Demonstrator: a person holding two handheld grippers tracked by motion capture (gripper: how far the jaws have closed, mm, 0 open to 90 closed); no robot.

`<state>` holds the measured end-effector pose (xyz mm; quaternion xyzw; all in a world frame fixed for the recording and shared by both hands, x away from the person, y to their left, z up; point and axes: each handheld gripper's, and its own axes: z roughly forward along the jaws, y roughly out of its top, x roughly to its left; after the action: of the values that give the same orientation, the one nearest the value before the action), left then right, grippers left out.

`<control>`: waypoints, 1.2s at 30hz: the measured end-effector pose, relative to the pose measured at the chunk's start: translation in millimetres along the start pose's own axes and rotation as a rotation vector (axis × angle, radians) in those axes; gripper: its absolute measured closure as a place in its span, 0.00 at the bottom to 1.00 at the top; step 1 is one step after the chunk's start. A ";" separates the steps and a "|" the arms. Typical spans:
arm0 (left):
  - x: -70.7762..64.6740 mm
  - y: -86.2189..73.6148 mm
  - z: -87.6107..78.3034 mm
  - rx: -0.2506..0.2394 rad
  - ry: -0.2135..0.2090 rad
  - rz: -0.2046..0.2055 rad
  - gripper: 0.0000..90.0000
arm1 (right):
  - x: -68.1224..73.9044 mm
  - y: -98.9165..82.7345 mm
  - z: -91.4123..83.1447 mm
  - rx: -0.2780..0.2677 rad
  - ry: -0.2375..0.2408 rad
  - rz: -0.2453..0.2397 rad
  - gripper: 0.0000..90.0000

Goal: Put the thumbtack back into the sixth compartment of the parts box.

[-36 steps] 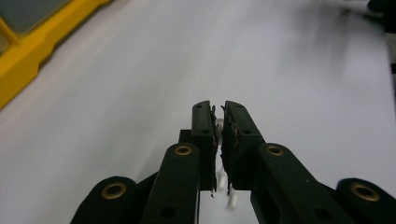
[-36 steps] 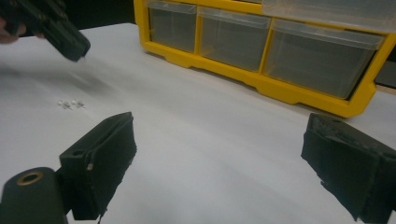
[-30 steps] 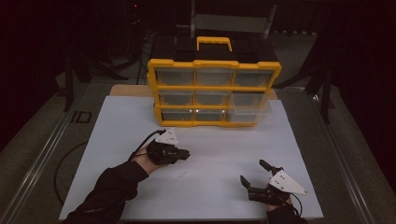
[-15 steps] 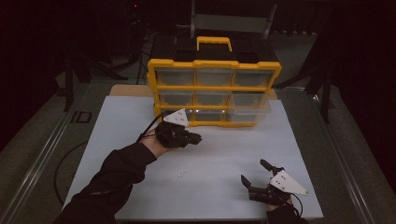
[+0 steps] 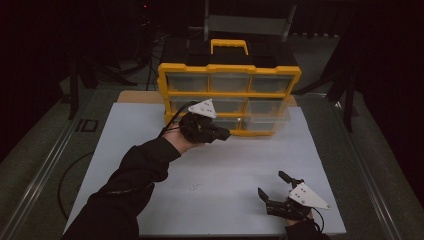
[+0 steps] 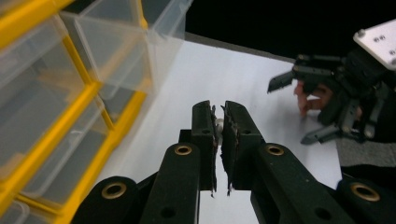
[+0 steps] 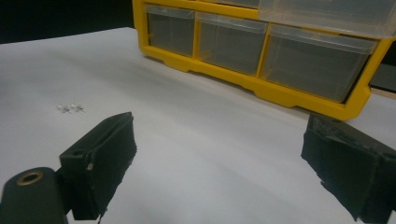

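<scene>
A yellow plastic organiser cabinet with rows of clear drawers stands at the far edge of the white tabletop sheet; a yellow carry handle rises from its black top. In the high view the lowest row of drawers sits forward of the frame. No brand, label or lettering can be read on the cabinet or on either tool.

The left gripper is held above the sheet just in front of the cabinet's lower drawers, its tips pointing along the cabinet front towards the right. In the left gripper view its jaws are pressed nearly together, pinching a small pale piece between the pads; what the piece is cannot be made out. The clear drawers stand close at the left of that view, and nothing lies between the tips and the drawer fronts.

The right gripper rests low on the sheet near its near right corner, well apart from the left gripper and the cabinet. Its jaws are spread wide with nothing between them.

A few small white loose pieces lie on the bare sheet between the two grippers, clear of both.
</scene>
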<state>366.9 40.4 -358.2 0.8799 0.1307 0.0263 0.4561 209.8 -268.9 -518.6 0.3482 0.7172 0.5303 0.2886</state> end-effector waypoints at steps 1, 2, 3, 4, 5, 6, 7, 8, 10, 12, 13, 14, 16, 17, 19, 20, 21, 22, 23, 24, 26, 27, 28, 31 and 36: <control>0.1 2.3 0.3 -0.007 -0.005 -0.002 0.94 | 0.2 0.0 -0.1 0.002 0.000 -0.001 0.11; 0.2 4.9 0.7 -0.015 -0.003 -0.004 0.94 | 0.2 0.1 -0.1 0.002 0.000 0.000 0.11; 0.6 7.6 1.0 -0.015 -0.005 -0.002 0.94 | 0.4 0.3 -0.2 0.002 0.001 0.001 0.11; 1.3 10.3 1.4 -0.021 -0.010 -0.005 0.94 | 0.8 0.5 -0.3 0.003 -0.001 0.002 0.11; 1.8 13.0 1.8 -0.029 -0.012 -0.008 0.94 | 1.1 0.7 -0.3 0.001 -0.001 0.006 0.11; 2.2 16.0 2.3 -0.028 -0.011 -0.001 0.94 | 1.0 0.6 -0.4 0.003 -0.001 0.005 0.11; 2.1 18.9 3.3 -0.036 -0.011 -0.005 0.94 | 1.1 0.6 -0.3 0.003 0.000 0.005 0.11; 3.2 21.6 3.8 -0.042 -0.017 -0.006 0.94 | 1.3 0.6 -0.1 0.002 -0.001 0.004 0.11; 4.9 27.5 5.2 -0.048 -0.014 -0.003 0.94 | 1.6 0.6 0.0 0.002 0.002 0.005 0.11; 4.9 27.5 5.2 -0.048 -0.014 -0.003 0.94 | 1.3 0.5 0.1 0.001 0.002 0.000 0.11; 7.7 36.3 6.5 -0.063 -0.015 -0.006 0.94 | 1.2 0.5 0.1 0.001 0.002 0.001 0.11; 8.6 39.3 7.0 -0.070 -0.021 -0.009 0.94 | 1.3 0.6 -0.1 0.001 0.001 0.003 0.11; 9.5 45.2 8.3 -0.082 -0.016 -0.009 0.94 | 1.4 0.8 -0.3 0.001 0.003 0.008 0.11; 10.2 48.2 9.3 -0.086 -0.022 -0.007 0.94 | 1.2 0.7 -0.3 0.001 0.003 0.006 0.11; 10.4 54.6 11.4 -0.094 -0.019 -0.003 0.94 | 1.0 0.6 -0.3 0.000 0.003 0.007 0.11; 11.0 57.9 12.5 -0.097 -0.020 -0.002 0.94 | 1.1 0.7 -0.4 0.000 0.004 0.006 0.11; 11.9 61.1 13.6 -0.107 -0.018 -0.004 0.94 | 1.4 0.8 -0.4 -0.001 0.004 0.007 0.11; 13.0 64.5 15.1 -0.111 -0.018 -0.008 0.94 | 1.4 0.9 -0.4 -0.001 0.005 0.006 0.11; 13.6 67.5 16.7 -0.115 -0.013 -0.006 0.94 | 1.5 0.9 -0.4 -0.001 0.007 0.007 0.11; 14.6 70.4 18.9 -0.122 -0.012 -0.011 0.94 | 1.5 0.9 -0.4 -0.001 0.007 0.006 0.11; 15.4 73.1 21.4 -0.122 -0.012 -0.011 0.94 | 1.4 0.9 -0.3 -0.003 0.008 0.004 0.11; 17.1 77.8 26.9 -0.130 -0.006 -0.017 0.94 | 1.5 1.0 -0.4 -0.002 0.009 0.008 0.11; 17.7 79.7 30.0 -0.133 -0.002 -0.017 0.94 | 1.5 1.0 -0.4 -0.002 0.010 0.007 0.11; 21.4 83.2 39.6 -0.135 0.002 -0.027 0.94 | 1.5 1.0 -0.4 -0.002 0.011 0.010 0.11; 27.8 85.6 53.1 -0.135 0.020 -0.041 0.94 | 1.9 1.1 -0.5 -0.004 0.016 0.011 0.11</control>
<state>420.1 -41.9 -321.9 0.8440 0.1511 0.0345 0.5135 208.5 -267.4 -517.5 0.3471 0.7165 0.5360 0.2808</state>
